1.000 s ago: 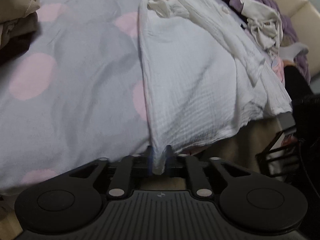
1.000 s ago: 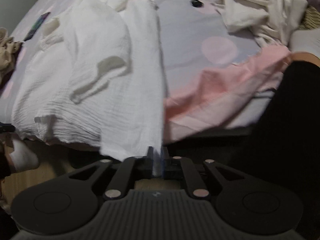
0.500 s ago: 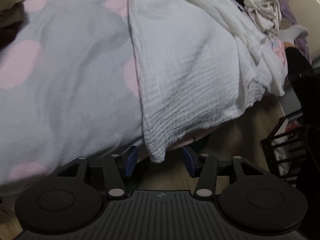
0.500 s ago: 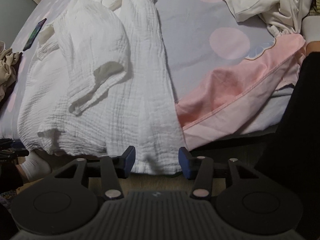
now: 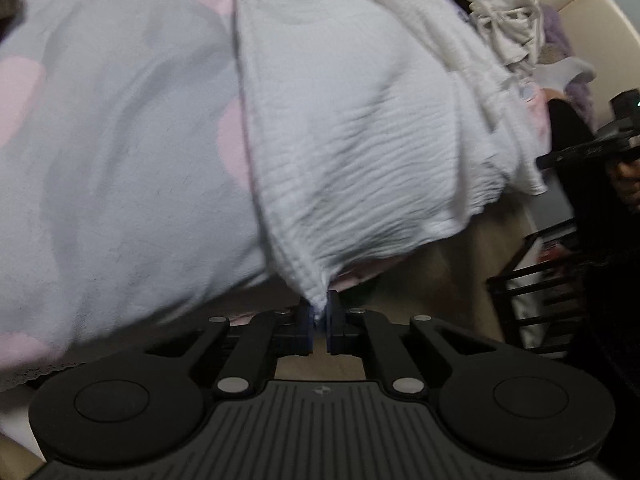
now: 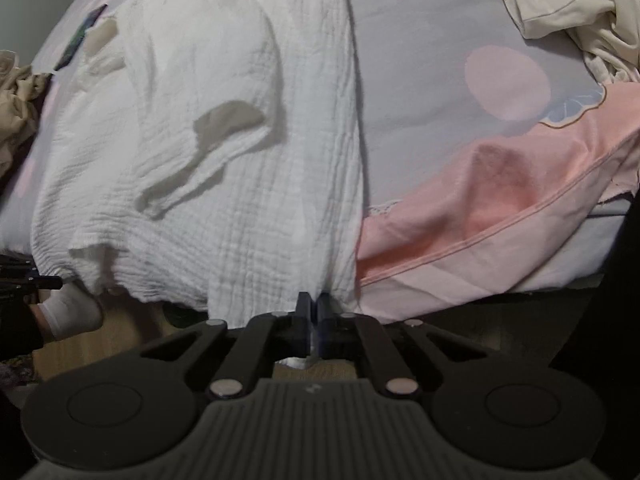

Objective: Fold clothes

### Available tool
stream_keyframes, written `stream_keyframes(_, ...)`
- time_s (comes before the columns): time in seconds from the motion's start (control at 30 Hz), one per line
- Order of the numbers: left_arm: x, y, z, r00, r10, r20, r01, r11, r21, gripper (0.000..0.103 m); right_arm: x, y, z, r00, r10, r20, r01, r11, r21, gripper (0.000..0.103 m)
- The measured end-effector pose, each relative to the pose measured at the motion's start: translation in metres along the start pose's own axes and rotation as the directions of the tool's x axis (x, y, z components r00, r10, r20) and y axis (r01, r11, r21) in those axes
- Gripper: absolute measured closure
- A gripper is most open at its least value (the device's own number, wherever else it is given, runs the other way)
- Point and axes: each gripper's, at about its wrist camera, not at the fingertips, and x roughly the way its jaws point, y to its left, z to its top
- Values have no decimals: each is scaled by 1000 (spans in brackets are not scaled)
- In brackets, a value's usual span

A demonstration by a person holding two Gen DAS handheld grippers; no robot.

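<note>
Far left on the bed (image 6: 420,92), near its left edge: a dark phone (image 6: 80,36) and a heap of beige clothes (image 6: 16,92). Spread across the grey, pink-dotted cover, hem hanging over the near edge: the white crinkled garment (image 6: 224,152), one sleeve folded over its middle. At the hem's left corner, the left gripper (image 5: 319,320), having just closed, fingers (image 5: 304,326) clamped on the cloth, which rises taut from the pinch. At the hem's right corner, the right gripper (image 6: 312,320), likewise just closed, fingers (image 6: 302,312) pressed together on the white hem. Just beside that corner, to the right: a pink sheet (image 6: 500,208) draped over the bed's near edge. Toward the far right corner: a crumpled cream garment (image 6: 568,12). Below the near edge: a wooden floor (image 6: 120,332) and a white-socked foot (image 6: 72,312).
</note>
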Motion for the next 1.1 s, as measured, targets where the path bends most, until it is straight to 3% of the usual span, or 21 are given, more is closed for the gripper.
stream_keyframes(0.17,-28,-9,8,991,-119,58,118,993,15,100,-26,-1,-10,997,61,41,-61,998,10,100)
stream_keyframes(0.37,-76,-27,25,964,-212,159,207,977,47,100,-77,-12,-16,979,119,165,-129,990,53,100)
stream_keyframes(0.5,-110,-32,29,952,-224,207,214,974,69,100,-107,-12,-22,962,142,234,-158,986,54,100)
stream_keyframes(0.93,-156,-39,5,951,-246,186,229,967,110,100,-153,-11,-76,956,167,241,-178,984,27,103)
stream_keyframes(1.03,-154,-36,8,956,-226,186,212,973,92,100,-155,-21,-77,933,168,318,-203,976,81,91)
stream_keyframes(1.1,-148,-34,12,960,-215,177,203,976,83,100,-141,-23,-69,930,179,322,-233,963,137,64)
